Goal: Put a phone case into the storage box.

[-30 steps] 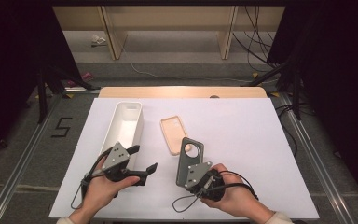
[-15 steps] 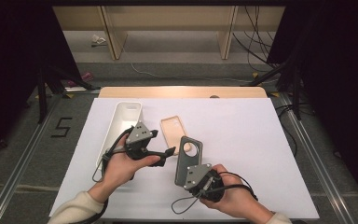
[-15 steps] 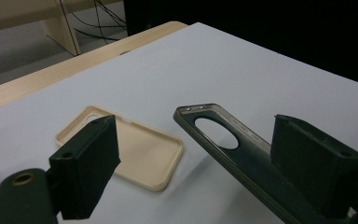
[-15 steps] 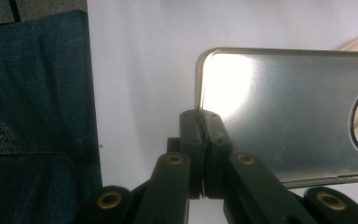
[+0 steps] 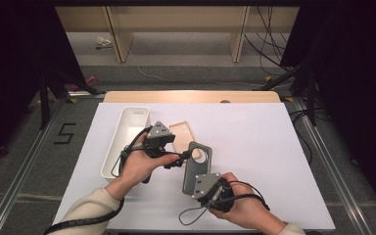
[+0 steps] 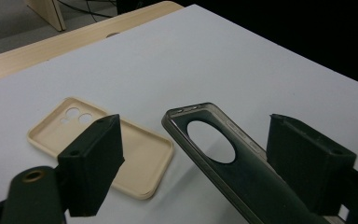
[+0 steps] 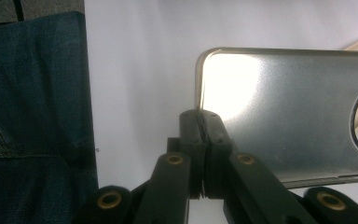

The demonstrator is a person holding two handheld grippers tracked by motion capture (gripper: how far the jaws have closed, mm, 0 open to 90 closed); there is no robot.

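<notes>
The white table (image 5: 274, 161) carries a long white bin (image 5: 125, 139) at its left side, and just right of the bin lies a beige phone case (image 5: 182, 134), flat and open side up.

Nearer the person, the grey phone case (image 5: 197, 164) is lifted off the table by the right gripper (image 5: 206, 185) — its jaws pinched tight on the case's bottom edge, near a corner, as the right gripper view shows. The case's long axis runs away from the person, with the round camera cutout (image 6: 210, 141) at the far end and tilted slightly toward the beige case.

The left gripper (image 5: 182, 157) comes in from the left with its jaws spread wide and nothing between the pads. In the left gripper view the grey case's cutout end (image 6: 205, 135) sits between the two jaws, nearer the right one and touching neither. So the coming move likely turns on this: the free end lies straight ahead of the left gripper, its length running on toward the right gripper — closing would take it across its width.
</notes>
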